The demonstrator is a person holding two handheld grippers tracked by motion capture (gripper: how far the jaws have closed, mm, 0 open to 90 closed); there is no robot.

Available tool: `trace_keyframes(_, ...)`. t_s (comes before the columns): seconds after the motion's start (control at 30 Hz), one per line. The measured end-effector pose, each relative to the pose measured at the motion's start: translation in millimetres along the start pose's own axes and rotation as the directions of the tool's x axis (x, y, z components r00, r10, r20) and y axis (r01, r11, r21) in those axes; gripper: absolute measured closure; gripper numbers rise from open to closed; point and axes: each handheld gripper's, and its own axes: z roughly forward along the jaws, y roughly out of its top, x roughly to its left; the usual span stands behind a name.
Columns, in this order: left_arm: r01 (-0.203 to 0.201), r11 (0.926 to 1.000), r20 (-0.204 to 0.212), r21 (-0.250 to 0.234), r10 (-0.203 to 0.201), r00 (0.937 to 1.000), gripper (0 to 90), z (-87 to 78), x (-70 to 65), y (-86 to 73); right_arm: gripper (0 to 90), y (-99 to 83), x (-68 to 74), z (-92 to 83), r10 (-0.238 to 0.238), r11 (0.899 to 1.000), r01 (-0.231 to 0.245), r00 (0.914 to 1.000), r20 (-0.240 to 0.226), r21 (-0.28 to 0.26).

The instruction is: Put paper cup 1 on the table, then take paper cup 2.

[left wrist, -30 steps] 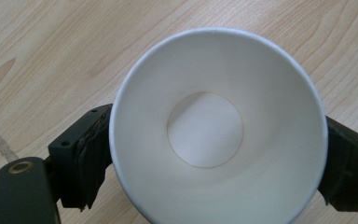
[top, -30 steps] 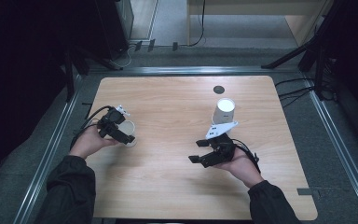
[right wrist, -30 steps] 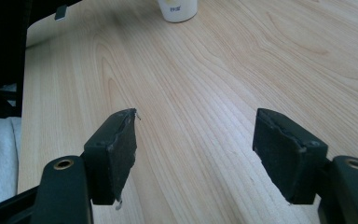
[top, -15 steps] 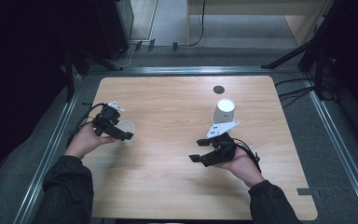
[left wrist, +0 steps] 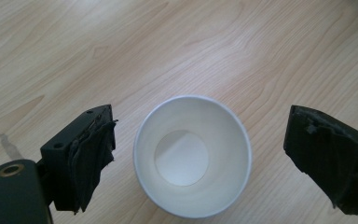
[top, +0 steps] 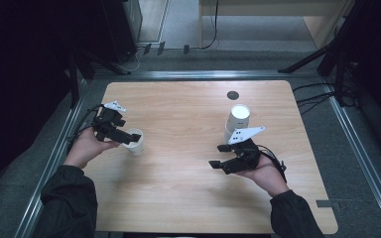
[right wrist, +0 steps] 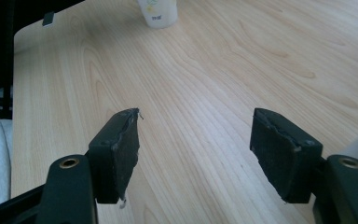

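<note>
A white paper cup [top: 136, 144] stands upright and empty on the left part of the wooden table [top: 178, 198]. My left gripper [top: 130, 137] hangs over it and is open. In the left gripper view the cup [left wrist: 193, 156] lies below and between the two pads, which stand clear of its rim on both sides. A stack of white cups [top: 238, 120] stands at the right. My right gripper [top: 217, 155] is open just in front of that stack, with nothing between its pads. In the right gripper view the gripper [right wrist: 196, 140] faces the bare wood, with the single cup [right wrist: 158, 11] far off.
A small dark round disc [top: 233, 94] sits near the table's far edge. Metal rails [top: 59, 153] run along both sides of the table. A dark cabinet [top: 124, 25] and cables stand on the floor beyond.
My left hand has risen a little and drawn back towards the left, so more of the cup shows. The cup stays on the table. The right hand has kept still.
</note>
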Motion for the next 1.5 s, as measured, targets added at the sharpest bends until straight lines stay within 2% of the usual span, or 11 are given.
trace_keyframes(0.1, 0.004, 0.9997, 0.028, -0.025, -0.004, 0.9996, 9.3, -3.8, -2.7, 2.7, 33.3, -1.6, -3.0, -10.2, 0.006, 1.0, -0.006, 0.9998, 0.02, -0.008)
trace_keyframes(0.43, -0.012, 0.9976, 0.071, -0.069, 0.017, 0.9973, 9.6, -4.2, -18.4, 12.2, 34.3, -8.5, -18.7, -40.3, 0.052, 0.998, -0.049, 0.996, 0.073, -0.041)
trace_keyframes(0.53, -0.028, 0.9979, 0.063, -0.058, 0.032, 0.9975, 9.7, -1.5, -23.6, 14.4, 33.8, -8.9, -23.1, -46.6, 0.058, 0.997, -0.054, 0.9941, 0.091, -0.049)
trace_keyframes(0.6, -0.022, 0.9971, 0.097, -0.073, 0.03, 0.9948, 9.6, 0.1, -26.6, 15.5, 33.5, -9.1, -25.6, -50.2, 0.06, 0.997, -0.055, 0.9926, 0.106, -0.05)
trace_keyframes(0.77, -0.018, 0.9962, 0.135, -0.085, 0.029, 0.9904, 9.7, 0.8, -32.6, 18.8, 33.2, -10.6, -27.5, -59.8, 0.06, 0.997, -0.054, 0.9879, 0.143, -0.05)
trace_keyframes(0.87, -0.013, 0.9964, 0.135, -0.084, 0.025, 0.9905, 12.2, 2.7, -36.2, 20.7, 33.2, -12.0, -31.1, -65.2, 0.065, 0.997, -0.057, 0.9836, 0.168, -0.053)
trace_keyframes(0.97, -0.003, 0.9955, 0.175, -0.095, 0.02, 0.9844, 13.0, 3.9, -39.4, 21.6, 33.2, -11.6, -32.8, -70.0, 0.079, 0.996, -0.07, 0.9796, 0.185, -0.057)
trace_keyframes(1.27, -0.056, 0.9928, 0.199, -0.106, 0.076, 0.977, 13.0, 10.5, -57.9, 25.2, 32.7, -6.8, -36.6, -76.8, 0.076, 0.997, -0.068, 0.969, 0.235, -0.044)
trace_keyframes(1.33, -0.06, 0.9923, 0.22, -0.109, 0.083, 0.972, 13.0, 11.7, -62.6, 26.3, 32.5, -5.1, -38.9, -78.1, 0.077, 0.997, -0.069, 0.9676, 0.24, -0.043)
trace_keyframes(1.4, -0.069, 0.9905, 0.249, -0.119, 0.097, 0.9635, 13.1, 12.8, -67.0, 27.5, 32.4, -3.2, -42.3, -80.0, 0.081, 0.996, -0.072, 0.9669, 0.242, -0.044)
trace_keyframes(1.5, -0.074, 0.9896, 0.268, -0.123, 0.105, 0.9577, 13.1, 14.4, -72.5, 29.2, 32.1, 1.2, -48.3, -83.7, 0.095, 0.995, -0.085, 0.9659, 0.241, -0.052)
